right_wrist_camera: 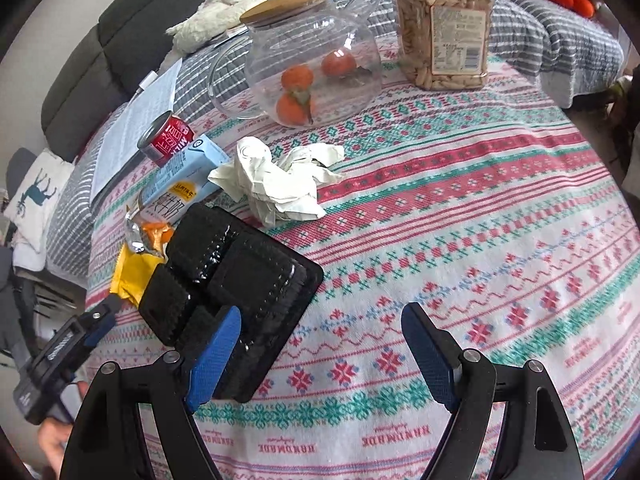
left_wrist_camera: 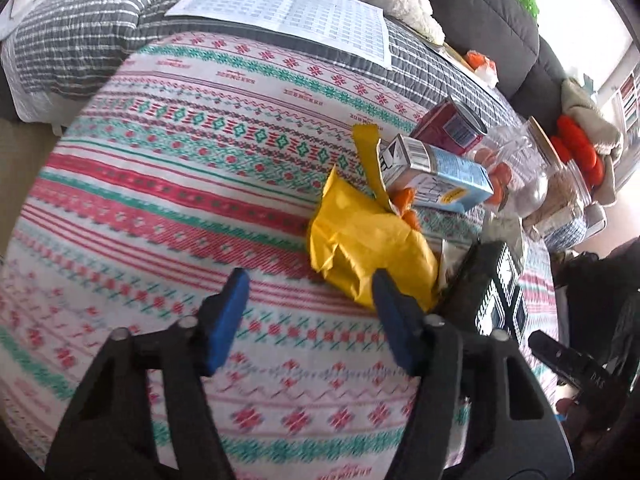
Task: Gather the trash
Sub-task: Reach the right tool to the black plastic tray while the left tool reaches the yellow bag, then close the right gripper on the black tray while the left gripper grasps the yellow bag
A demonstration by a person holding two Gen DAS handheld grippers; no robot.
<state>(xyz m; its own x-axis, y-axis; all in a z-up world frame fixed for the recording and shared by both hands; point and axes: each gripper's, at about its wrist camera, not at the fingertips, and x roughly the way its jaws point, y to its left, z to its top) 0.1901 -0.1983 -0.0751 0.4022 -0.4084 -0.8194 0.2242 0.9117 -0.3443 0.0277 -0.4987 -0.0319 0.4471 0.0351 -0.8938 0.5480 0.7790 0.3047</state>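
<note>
Two claws above a surface draped in a red, green and white patterned cloth (right_wrist_camera: 460, 208). Left claw (left_wrist_camera: 308, 316) released, jaws spread, nothing between them, hovering just short of a crumpled yellow wrapper (left_wrist_camera: 360, 248). Right claw (right_wrist_camera: 320, 356) also released, its left jaw overlapping the near edge of a black plastic tray (right_wrist_camera: 248, 280); contact impossible to confirm.

Trash gathered in a loose cluster: yellow wrapper, black tray, a light blue drink carton (right_wrist_camera: 180, 184) lying on its side, a red can (right_wrist_camera: 166, 140) tipped over, a silvery foil wrapper (right_wrist_camera: 138, 232) and a wad of crumpled white paper (right_wrist_camera: 280, 180).

Likely handling: wrapper and paper light, soft, best pinched at a raised fold. Tray thin, stiff, glossy and probably slippery; best taken by its rim. Carton light, crushable, graspable across its flat sides. Can smooth, apt to roll.

Behind the cluster, a clear glass jar (right_wrist_camera: 312, 68) with a wooden lid holding orange fruits, and a plastic jar of nuts (right_wrist_camera: 444, 28); probably not trash, and the glass fragile. Open cloth to the right of the tray and in front of both claws; surface edge near on the left of the cluster.
</note>
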